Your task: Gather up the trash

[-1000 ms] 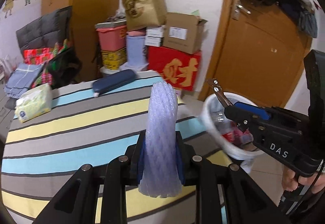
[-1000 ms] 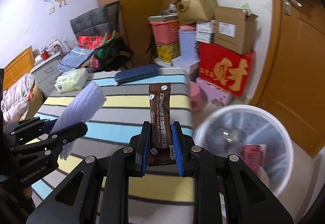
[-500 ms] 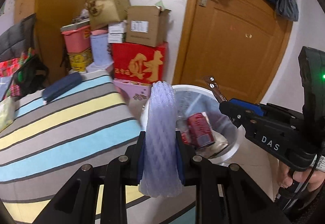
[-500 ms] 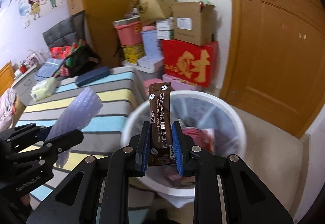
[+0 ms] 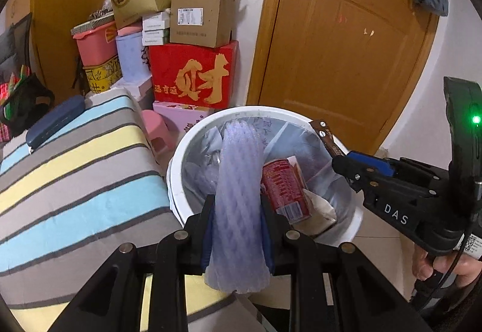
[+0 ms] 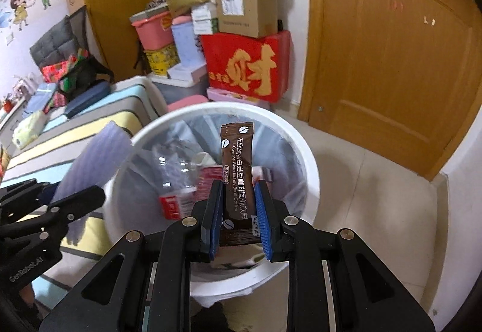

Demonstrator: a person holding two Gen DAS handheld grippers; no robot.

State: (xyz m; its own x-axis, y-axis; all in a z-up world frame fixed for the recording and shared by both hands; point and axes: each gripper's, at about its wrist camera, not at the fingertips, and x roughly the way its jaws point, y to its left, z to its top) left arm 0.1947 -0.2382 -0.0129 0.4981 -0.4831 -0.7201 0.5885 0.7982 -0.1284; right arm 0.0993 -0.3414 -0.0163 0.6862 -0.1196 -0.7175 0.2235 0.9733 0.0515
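My left gripper (image 5: pixel 238 229) is shut on a pale lilac foam net sleeve (image 5: pixel 239 190) that stands up between its blue pads, its top over the white trash bin (image 5: pixel 186 145). Inside the bin lie a red can (image 5: pixel 283 184) and crumpled paper. My right gripper (image 6: pixel 238 220) is shut on a brown coffee sachet (image 6: pixel 236 169), held upright over the same bin (image 6: pixel 304 151). In the left wrist view the right gripper (image 5: pixel 340 156) reaches in from the right with the sachet's edge (image 5: pixel 323 133) above the rim. In the right wrist view the foam sleeve (image 6: pixel 96 157) shows at the left.
A striped table (image 5: pixel 75 169) lies left of the bin, with a dark blue case (image 5: pixel 54 121) on it. Stacked boxes, a red carton (image 5: pixel 192 73) and a pink stool (image 5: pixel 156 133) stand behind. A wooden door (image 5: pixel 340 46) is at the right. A hand (image 5: pixel 433 267) grips the right tool.
Both grippers have swung right from above the striped table to above the bin and dropped a little. Each still grips its item.
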